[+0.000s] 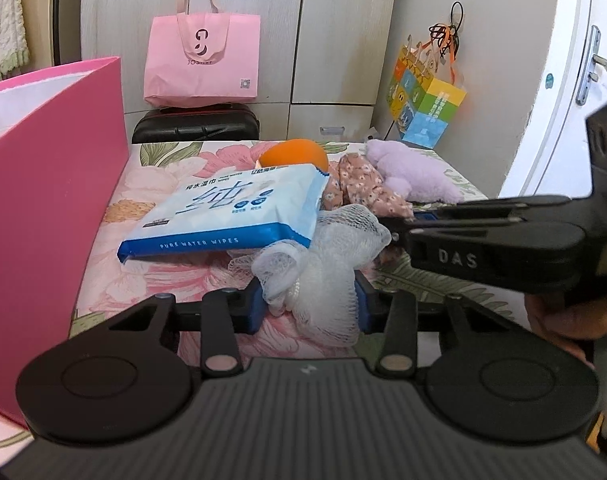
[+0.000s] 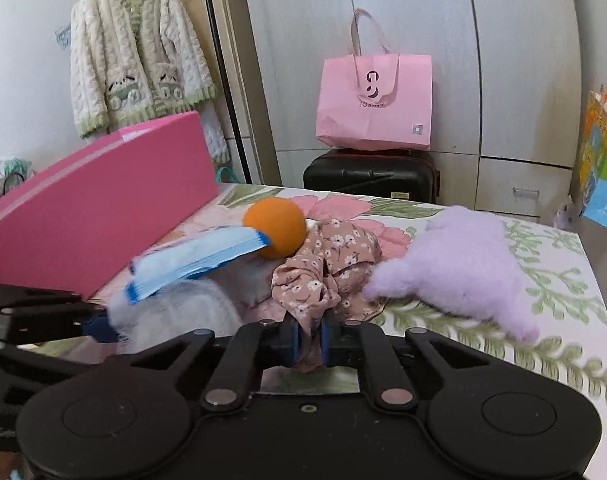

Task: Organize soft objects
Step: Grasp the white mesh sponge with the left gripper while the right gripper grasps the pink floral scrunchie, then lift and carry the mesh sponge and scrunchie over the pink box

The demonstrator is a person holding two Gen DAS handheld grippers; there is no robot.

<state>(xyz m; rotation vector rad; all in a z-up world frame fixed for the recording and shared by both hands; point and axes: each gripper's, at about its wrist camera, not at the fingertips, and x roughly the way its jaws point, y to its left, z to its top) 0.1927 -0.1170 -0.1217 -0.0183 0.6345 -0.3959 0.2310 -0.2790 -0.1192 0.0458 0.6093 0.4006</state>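
On the floral bedsheet (image 1: 175, 276) lies a pile of soft things. My left gripper (image 1: 307, 304) is shut on a white mesh bath pouf (image 1: 323, 256), its blue pads pressing both sides. A pack of pure water wipes (image 1: 231, 208) rests partly on the pouf. My right gripper (image 2: 309, 342) is shut on a pink floral fabric piece (image 2: 323, 268), pinched between its blue pads. Behind lie an orange ball (image 2: 275, 226) and a lilac plush toy (image 2: 459, 268). The right gripper (image 1: 399, 236) also shows in the left wrist view, reaching in from the right.
A large pink box (image 1: 51, 208) stands open at the left of the bed. Beyond the bed's far end a pink tote bag (image 2: 375, 104) sits on a black suitcase (image 2: 367, 176) before white wardrobes. A colourful gift bag (image 1: 423, 100) hangs at the right wall.
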